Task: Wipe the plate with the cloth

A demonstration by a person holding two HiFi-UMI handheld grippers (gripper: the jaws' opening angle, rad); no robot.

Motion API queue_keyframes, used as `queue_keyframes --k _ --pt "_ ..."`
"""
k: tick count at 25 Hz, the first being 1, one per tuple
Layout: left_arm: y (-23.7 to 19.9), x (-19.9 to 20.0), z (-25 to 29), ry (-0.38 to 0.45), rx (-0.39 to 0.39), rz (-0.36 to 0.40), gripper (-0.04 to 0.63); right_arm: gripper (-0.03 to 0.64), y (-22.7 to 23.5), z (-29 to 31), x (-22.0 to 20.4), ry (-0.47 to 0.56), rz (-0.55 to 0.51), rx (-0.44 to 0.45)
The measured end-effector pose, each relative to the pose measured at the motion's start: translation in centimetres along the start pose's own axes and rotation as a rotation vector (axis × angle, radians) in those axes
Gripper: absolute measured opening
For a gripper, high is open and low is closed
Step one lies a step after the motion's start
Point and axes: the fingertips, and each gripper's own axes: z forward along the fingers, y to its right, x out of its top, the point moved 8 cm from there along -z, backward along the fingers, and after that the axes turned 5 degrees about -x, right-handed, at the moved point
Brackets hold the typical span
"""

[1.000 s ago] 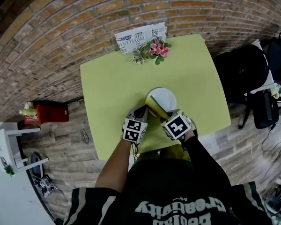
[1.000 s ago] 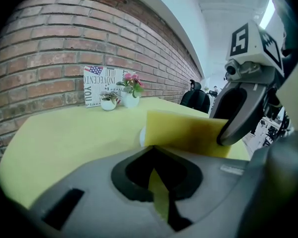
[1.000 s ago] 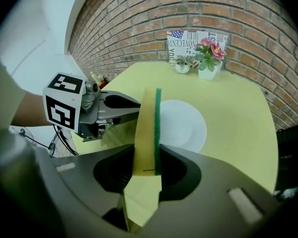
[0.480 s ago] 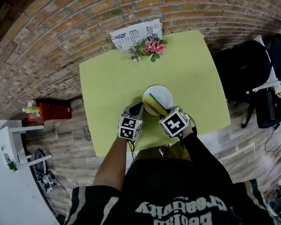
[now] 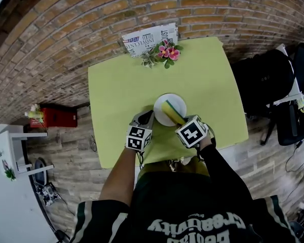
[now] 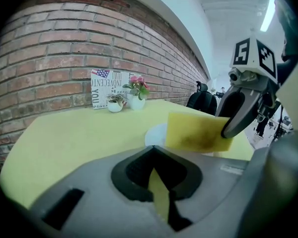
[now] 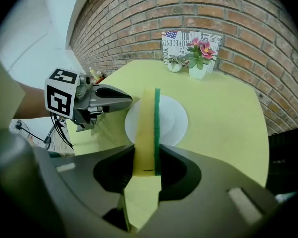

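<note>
A white plate (image 5: 160, 111) lies on the yellow-green table (image 5: 116, 90), near its front edge. My right gripper (image 5: 181, 123) is shut on a yellow cloth pad with a green edge (image 5: 171, 112), held on edge over the plate. In the right gripper view the pad (image 7: 148, 128) stands upright between the jaws, over the plate (image 7: 175, 120). My left gripper (image 5: 148, 117) is at the plate's left rim, jaws together with nothing between them. Its pointed tip (image 7: 123, 99) reaches that rim. The left gripper view shows the pad (image 6: 196, 131) in front of the plate (image 6: 155, 134).
Small flower pots (image 5: 164, 52) and a printed sign (image 5: 148, 38) stand at the table's far edge against the brick wall. Black bags (image 5: 266, 80) sit to the right of the table. A red box (image 5: 53, 118) and a white shelf (image 5: 10, 151) are on the floor at left.
The pad has shifted a little further onto the plate. The left gripper stays at the plate's left rim.
</note>
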Motion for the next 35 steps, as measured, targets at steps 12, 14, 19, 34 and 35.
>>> queue_keyframes --k 12,14,19,34,35 --pt "0.1 -0.1 0.0 0.002 0.009 0.012 0.003 0.127 2.7 -1.0 -1.5 -0.027 0.018 -0.056" --pt "0.1 -0.1 0.0 0.002 0.007 0.011 0.003 0.127 3.1 -1.2 -2.2 -0.054 0.036 -0.065" --pt "0.0 -0.1 -0.2 0.003 0.002 0.012 0.003 0.127 4.0 -1.6 -2.0 -0.009 0.061 -0.078" --pt "-0.1 0.0 -0.5 0.05 -0.033 -0.006 0.003 0.127 5.2 -2.6 -2.5 0.003 0.095 -0.158" --pt "-0.1 0.1 -0.5 0.052 -0.033 -0.006 0.003 0.127 5.0 -2.7 -2.3 0.023 0.096 -0.152"
